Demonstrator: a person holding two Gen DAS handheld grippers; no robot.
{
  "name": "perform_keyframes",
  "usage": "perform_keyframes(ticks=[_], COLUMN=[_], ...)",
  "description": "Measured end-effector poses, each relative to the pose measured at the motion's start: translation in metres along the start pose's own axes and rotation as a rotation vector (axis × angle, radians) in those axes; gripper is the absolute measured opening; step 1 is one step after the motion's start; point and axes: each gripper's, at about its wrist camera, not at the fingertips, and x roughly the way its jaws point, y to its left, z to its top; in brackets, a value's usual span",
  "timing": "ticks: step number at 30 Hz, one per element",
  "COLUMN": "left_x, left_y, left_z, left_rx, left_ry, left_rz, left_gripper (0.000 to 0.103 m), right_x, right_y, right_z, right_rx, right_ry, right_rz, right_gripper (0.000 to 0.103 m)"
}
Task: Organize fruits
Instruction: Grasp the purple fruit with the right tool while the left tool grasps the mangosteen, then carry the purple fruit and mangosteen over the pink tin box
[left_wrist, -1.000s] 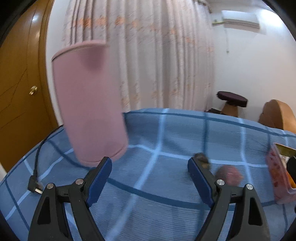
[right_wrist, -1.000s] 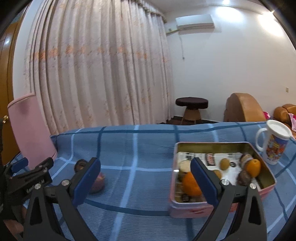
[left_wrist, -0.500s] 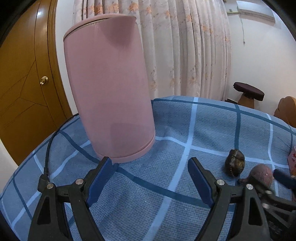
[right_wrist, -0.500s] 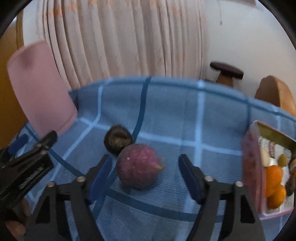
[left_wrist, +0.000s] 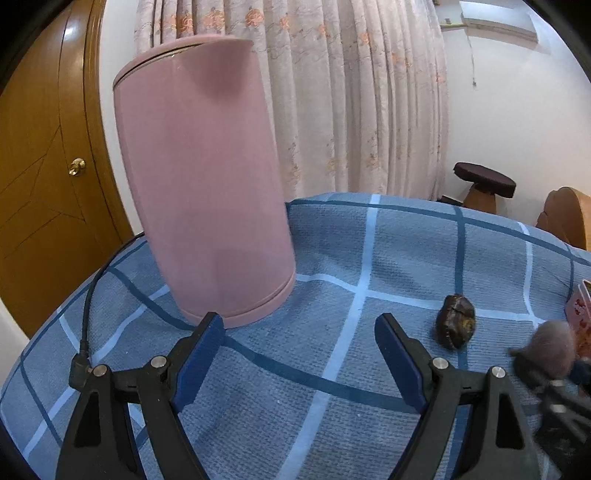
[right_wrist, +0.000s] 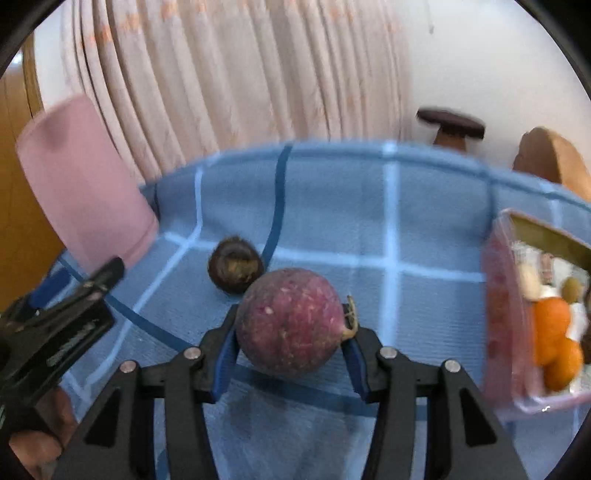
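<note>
The right gripper (right_wrist: 290, 354) has just been closing, and its blue pads now press both flanks of the round, speckled purple-red fruit (right_wrist: 290, 321) — held just above the blue checked cloth (right_wrist: 369, 206). The pink rectangular tin of fruits (right_wrist: 498, 325) lies to its right, so the carry goes rightward. The left gripper (left_wrist: 299, 354) hangs open and empty — farther from the tin.

Matt woven checked cloth (left_wrist: 332, 369); speckled, dull-skinned purple fruit (right_wrist: 290, 325); glossy wooden door (left_wrist: 40, 192).
</note>
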Motion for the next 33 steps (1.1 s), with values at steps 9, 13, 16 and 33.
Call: perform_keyframes(ticks=[9, 13, 16, 33], left_x=[-0.013, -0.003, 0.006, 0.058], left_y=[-0.030, -0.050, -0.073, -0.102], left_z=[0.002, 0.011, 0.018, 0.016], left_rx=[0.066, 0.045, 0.092, 0.089], left_ry=[-0.059, 0.017, 0.040, 0.272], left_rz=[-0.189, -0.290, -0.281, -0.325], left_gripper=[0.085, 0.085, 0.085, 0.044], right_x=[-0.054, -0.055, -0.053, -0.050], right_y=[-0.017, -0.020, -0.025, -0.031], right_z=[-0.012, -0.002, 0.001, 0.004], right_rx=[-0.033, -0.040, -0.027, -0.006], right_ry=[-0.229, -0.256, -0.258, -0.244], right_rz=[-0.169, -0.198, -0.205, -0.194], right_gripper=[0.053, 0.053, 0.053, 0.053])
